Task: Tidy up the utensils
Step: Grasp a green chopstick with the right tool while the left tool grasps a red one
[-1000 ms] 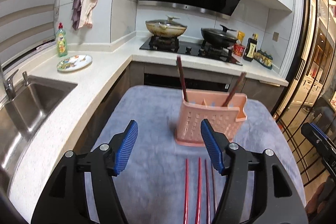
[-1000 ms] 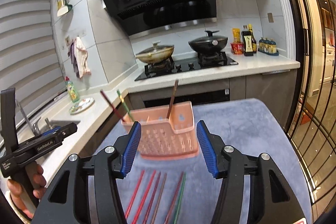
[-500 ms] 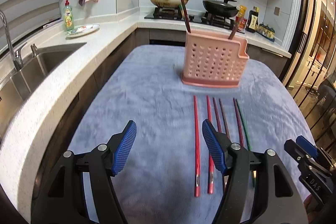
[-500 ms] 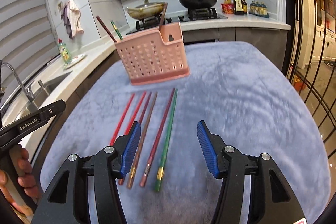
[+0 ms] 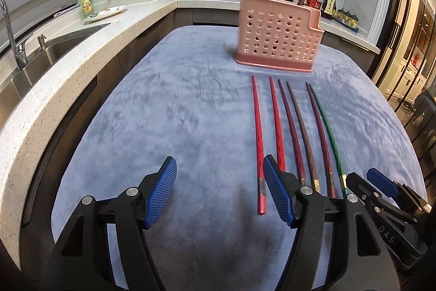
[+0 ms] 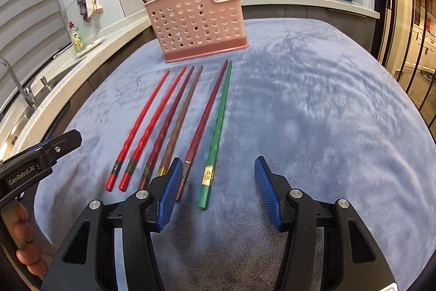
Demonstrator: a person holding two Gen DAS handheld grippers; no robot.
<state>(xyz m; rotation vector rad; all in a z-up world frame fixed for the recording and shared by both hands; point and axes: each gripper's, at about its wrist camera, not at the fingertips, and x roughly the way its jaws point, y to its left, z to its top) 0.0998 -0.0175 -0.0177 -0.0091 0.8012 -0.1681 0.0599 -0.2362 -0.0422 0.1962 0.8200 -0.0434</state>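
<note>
"GenRobot.AI" is printed in pale letters along the black body of the left gripper (image 6: 62, 142), as the right wrist view shows it at the lower left. In the left wrist view, the letters "DAS" stand on the black body of the right gripper (image 5: 365, 179) at the lower right. The green dish soap bottle (image 5: 86, 2) by the sink carries a label, but its print looks too small to read.

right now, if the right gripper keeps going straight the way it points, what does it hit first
Most likely the green chopstick, whose thick end lies between the closing right gripper jaws, untouched. Otherwise the blue cloth beneath; depth is unclear.
</note>
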